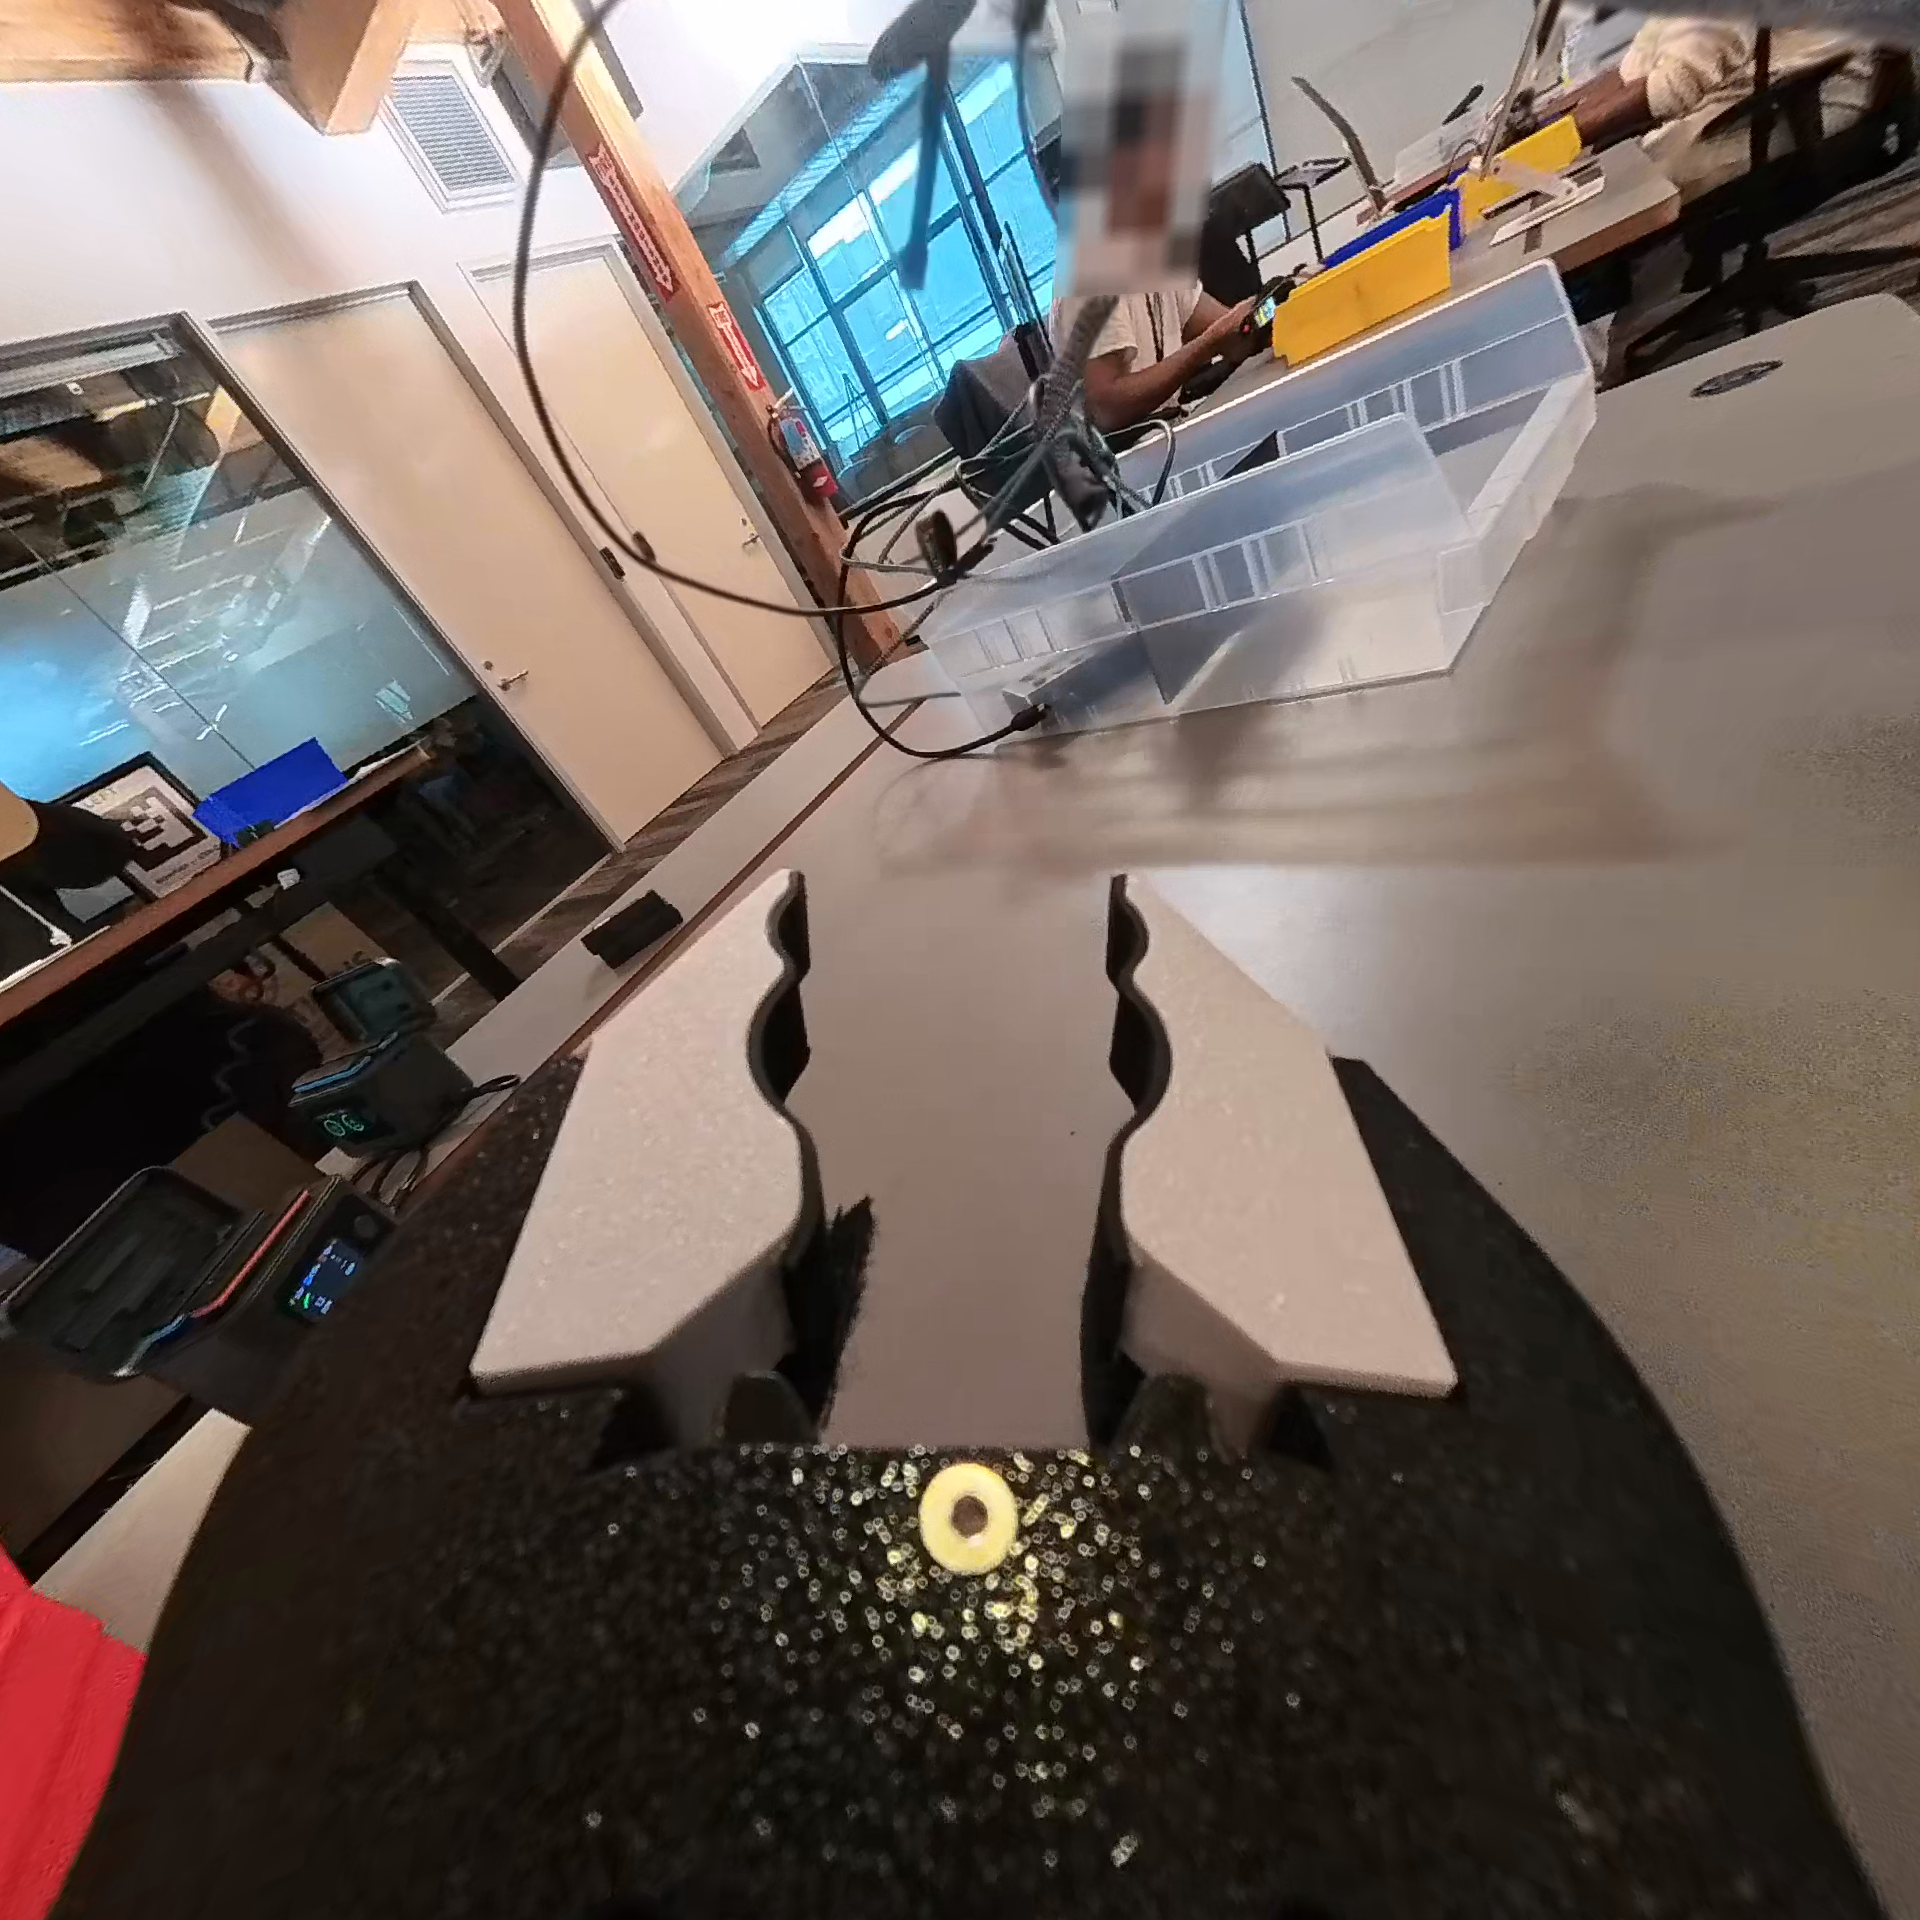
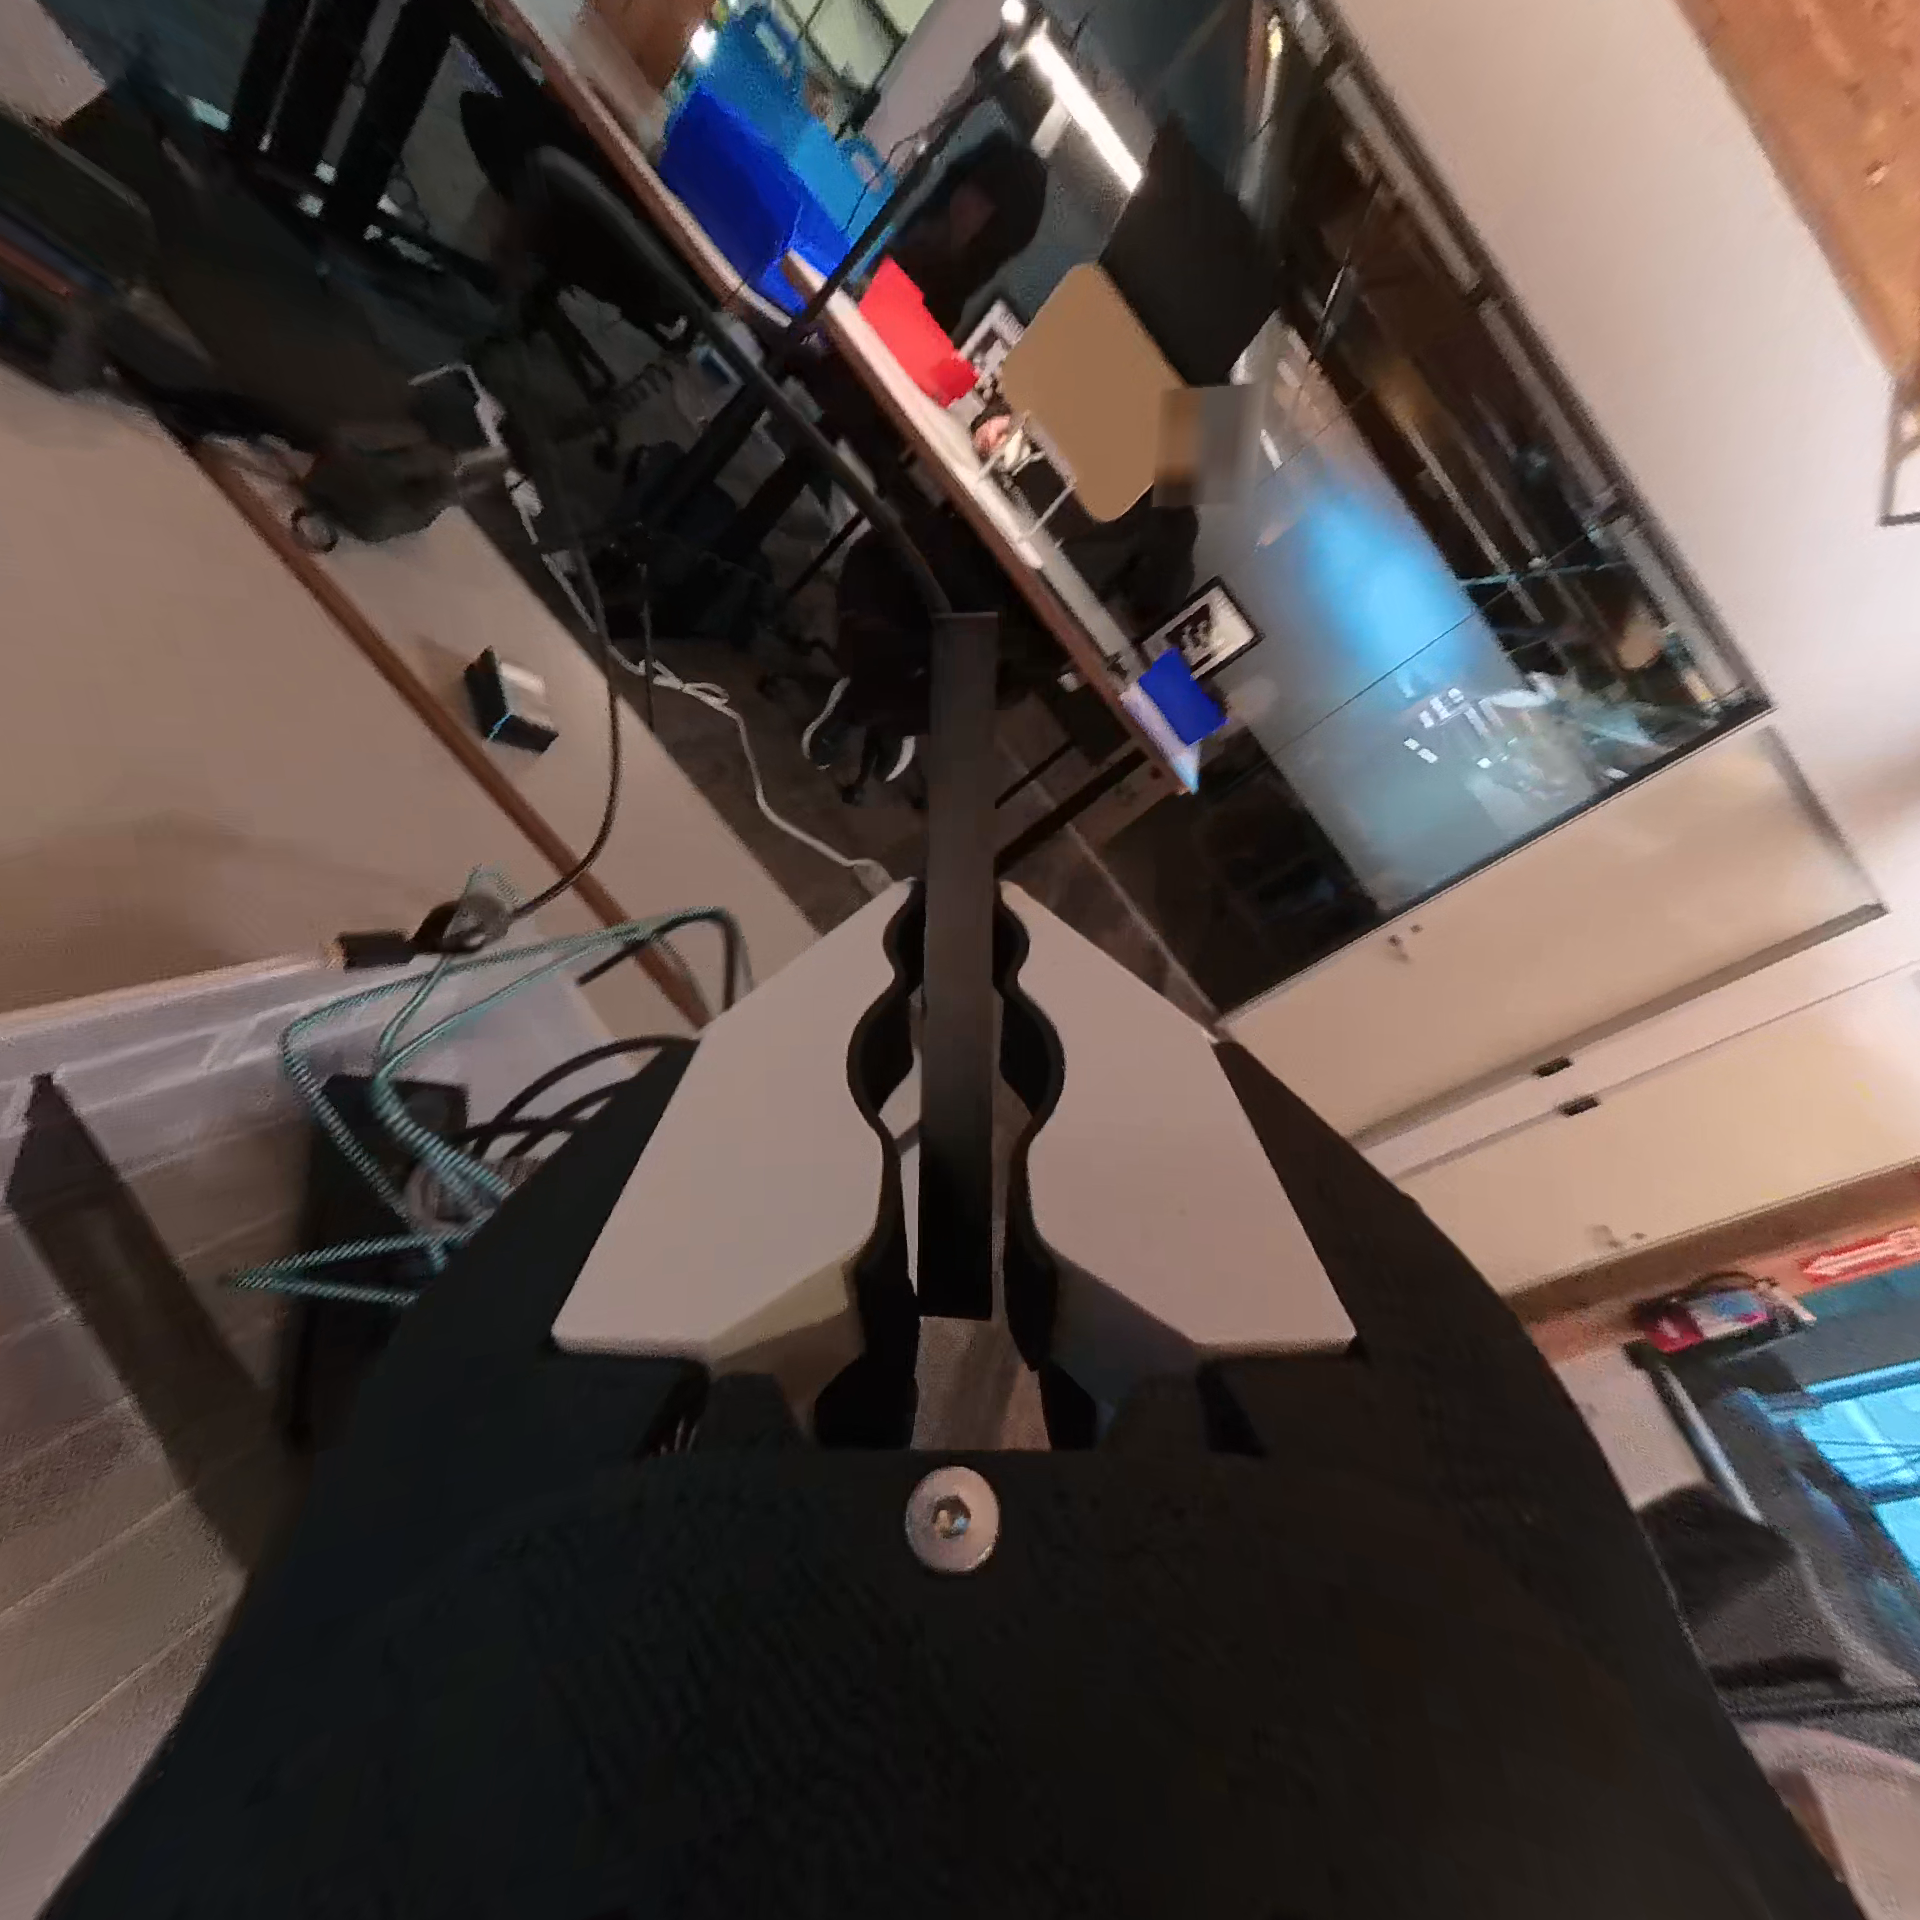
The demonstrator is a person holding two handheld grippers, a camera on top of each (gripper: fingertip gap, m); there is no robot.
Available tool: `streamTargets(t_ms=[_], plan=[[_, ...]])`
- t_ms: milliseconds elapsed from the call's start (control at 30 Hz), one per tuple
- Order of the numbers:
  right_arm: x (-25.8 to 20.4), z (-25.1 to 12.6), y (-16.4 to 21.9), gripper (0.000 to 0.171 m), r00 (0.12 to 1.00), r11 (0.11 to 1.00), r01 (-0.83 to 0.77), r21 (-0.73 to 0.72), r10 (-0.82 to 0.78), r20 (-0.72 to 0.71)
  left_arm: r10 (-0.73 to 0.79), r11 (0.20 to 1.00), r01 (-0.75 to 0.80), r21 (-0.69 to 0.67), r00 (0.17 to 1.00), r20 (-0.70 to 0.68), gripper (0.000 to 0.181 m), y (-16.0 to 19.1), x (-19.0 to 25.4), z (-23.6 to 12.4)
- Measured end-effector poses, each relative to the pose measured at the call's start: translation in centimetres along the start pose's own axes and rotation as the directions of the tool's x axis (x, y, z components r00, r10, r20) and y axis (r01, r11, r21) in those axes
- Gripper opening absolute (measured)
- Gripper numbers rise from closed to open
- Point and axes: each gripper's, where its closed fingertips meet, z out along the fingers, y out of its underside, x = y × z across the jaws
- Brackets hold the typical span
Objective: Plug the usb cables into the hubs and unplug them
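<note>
My left gripper (image 1: pixel 956 904) is open and empty, held low over the grey table (image 1: pixel 1558 1039). A black cable (image 1: pixel 540 343) hangs in a loop from above and runs down to the table; a black plug (image 1: pixel 1029 719) lies beside the clear plastic box (image 1: pixel 1496 499). My right gripper (image 2: pixel 961 914) is shut on a slim black hub (image 2: pixel 961 810) that is held in the air and sticks out past the fingertips. A black cable (image 2: pixel 831 457) leaves its far end. A teal braided cable (image 2: pixel 416 1039) and black cables lie in the clear box (image 2: pixel 125 1049) at the lower left.
A tangle of dark cables (image 1: pixel 1039 457) lies at the far left end of the clear box. Yellow and blue bins (image 1: pixel 1361 281) stand on the table behind it. A seated person (image 1: pixel 1143 343) is farther back. Power units (image 1: pixel 374 1091) are on the floor to the left. Left tips to right tips: about 45 cm.
</note>
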Motion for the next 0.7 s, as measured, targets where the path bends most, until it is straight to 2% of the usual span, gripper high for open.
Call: streamTargets(t_ms=[133,233,400,567,700], plan=[[-4.6,1.2,5.0,0.009,0.995,0.993,-0.028,-0.114,0.039,0.094,-0.002,1.0,0.002,-0.002,1.0,-0.003,0.055,0.1,0.0,0.0],[-8.9,2.1,8.9,0.008,0.977,0.97,0.024,-0.242,0.028,0.211,-0.006,1.0,0.006,-0.005,1.0,-0.007,0.055,0.2,0.1,0.0],[-14.5,2.9,14.0,0.008,0.912,0.875,0.118,-0.469,0.091,0.4,-0.007,1.0,0.006,-0.013,1.0,-0.01,0.054,0.4,0.1,0.1],[-16.6,2.9,16.1,0.009,0.848,0.756,0.114,-0.644,0.264,0.46,-0.011,1.0,0.011,-0.016,1.0,-0.018,0.054,0.5,0.2,0.1],[-17.2,3.0,16.6,0.009,0.81,0.669,0.124,-0.733,0.359,0.465,-0.009,1.0,0.008,-0.023,1.0,-0.03,0.054,0.5,0.5,0.2]])
